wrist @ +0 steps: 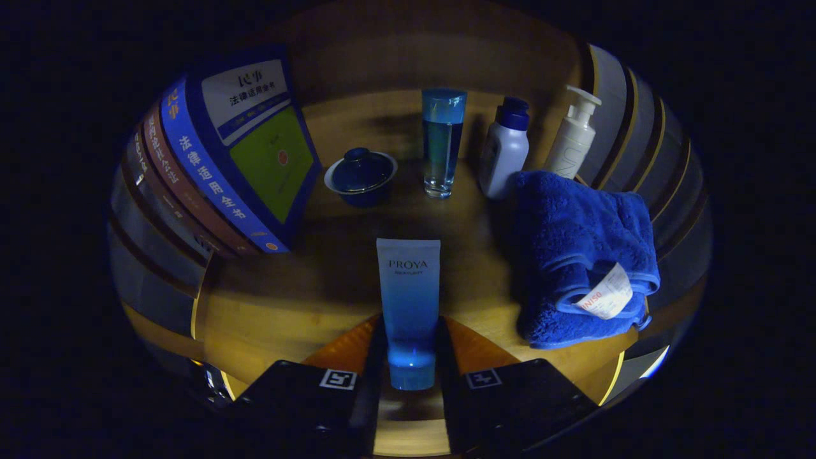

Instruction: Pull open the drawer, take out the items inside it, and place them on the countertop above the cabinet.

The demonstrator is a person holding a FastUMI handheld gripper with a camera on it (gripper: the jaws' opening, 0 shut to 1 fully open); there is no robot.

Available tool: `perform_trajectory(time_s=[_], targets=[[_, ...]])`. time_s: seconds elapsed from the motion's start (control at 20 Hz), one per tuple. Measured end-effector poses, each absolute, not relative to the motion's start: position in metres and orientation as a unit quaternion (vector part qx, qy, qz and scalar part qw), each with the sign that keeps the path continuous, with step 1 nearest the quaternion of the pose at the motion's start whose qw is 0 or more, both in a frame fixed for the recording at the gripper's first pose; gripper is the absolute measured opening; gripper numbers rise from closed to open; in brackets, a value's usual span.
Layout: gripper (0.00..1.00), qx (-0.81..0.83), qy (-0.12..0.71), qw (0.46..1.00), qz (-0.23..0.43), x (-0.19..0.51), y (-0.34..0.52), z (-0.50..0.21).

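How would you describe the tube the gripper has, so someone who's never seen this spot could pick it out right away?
Start from the wooden countertop, with books on one side and a folded blue towel on the other. The tube stands between the gripper fingers, both pressing its lower end. Unlike the bottles beyond, it is flat, fading from pale top to deep blue.

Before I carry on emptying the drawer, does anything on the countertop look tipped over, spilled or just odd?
No spill or damage shows. The blue tube stands cap-down between the gripper fingers, which press on it. Left of it, the books lean at a slant. The folded blue towel has its tag sticking out.
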State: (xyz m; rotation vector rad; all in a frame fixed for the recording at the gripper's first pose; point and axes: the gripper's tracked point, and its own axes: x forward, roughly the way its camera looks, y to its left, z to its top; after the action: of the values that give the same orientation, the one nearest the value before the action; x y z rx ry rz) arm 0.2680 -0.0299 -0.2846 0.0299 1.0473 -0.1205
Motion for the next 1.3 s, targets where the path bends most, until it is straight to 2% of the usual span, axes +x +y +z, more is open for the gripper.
perform_trajectory(time_s=[0.05,0.25,0.65,1.3], targets=[[0.52,0.014,0.497,0.866,-0.059,0.269,-0.032,-0.285],[1.00,0.011,0.489,0.870,-0.060,0.267,-0.036,-0.281],[1.00,0.009,0.420,0.906,-0.053,0.239,-0.026,-0.218],[1.00,0.016,0.317,0.948,-0.031,0.111,-0.015,-0.142]])
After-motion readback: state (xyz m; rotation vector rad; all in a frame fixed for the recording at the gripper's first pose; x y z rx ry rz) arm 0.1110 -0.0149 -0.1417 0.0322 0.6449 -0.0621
